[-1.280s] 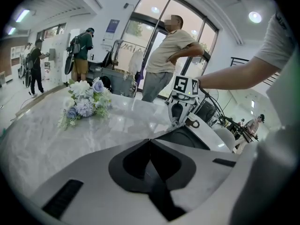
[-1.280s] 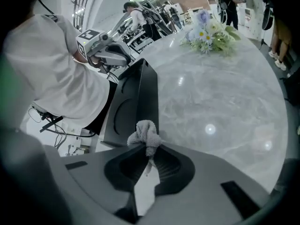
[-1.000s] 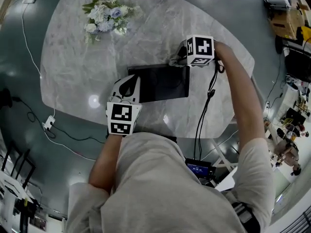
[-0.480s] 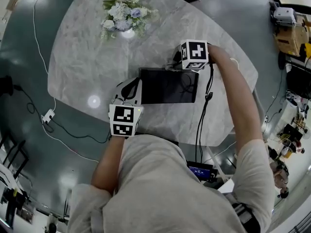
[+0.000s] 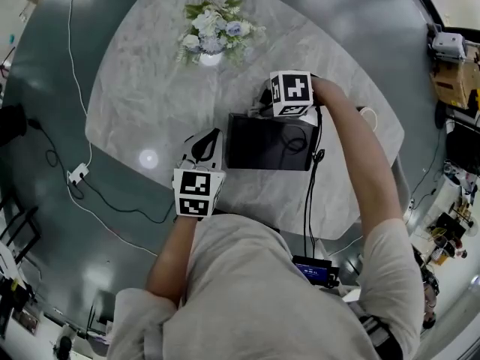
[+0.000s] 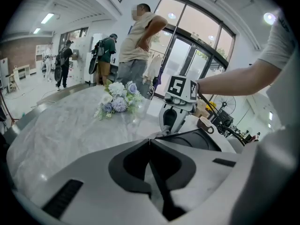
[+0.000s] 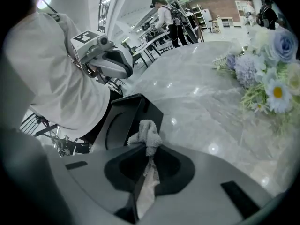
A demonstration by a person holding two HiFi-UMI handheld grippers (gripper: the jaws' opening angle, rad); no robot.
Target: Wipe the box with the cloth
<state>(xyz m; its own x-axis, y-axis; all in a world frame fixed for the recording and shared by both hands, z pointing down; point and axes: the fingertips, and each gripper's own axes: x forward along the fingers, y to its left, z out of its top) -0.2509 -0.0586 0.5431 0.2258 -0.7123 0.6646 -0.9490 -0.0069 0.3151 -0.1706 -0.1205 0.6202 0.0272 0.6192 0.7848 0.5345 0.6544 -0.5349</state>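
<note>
No words, brands or numbers could be read. The left hand-held gripper (image 6: 150,142) and right hand-held gripper (image 7: 144,146) bore only black-and-white square marker patterns. A small lit screen (image 5: 313,271) was illegible.

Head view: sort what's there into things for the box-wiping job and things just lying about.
Job:
- black box
- cloth, clamped in right gripper

Lying about:
- flower bouquet on the table
- white plug and cable on the floor

Marble table (image 5: 135,88) bears a black box (image 5: 259,145) and flowers (image 5: 217,32).
</note>
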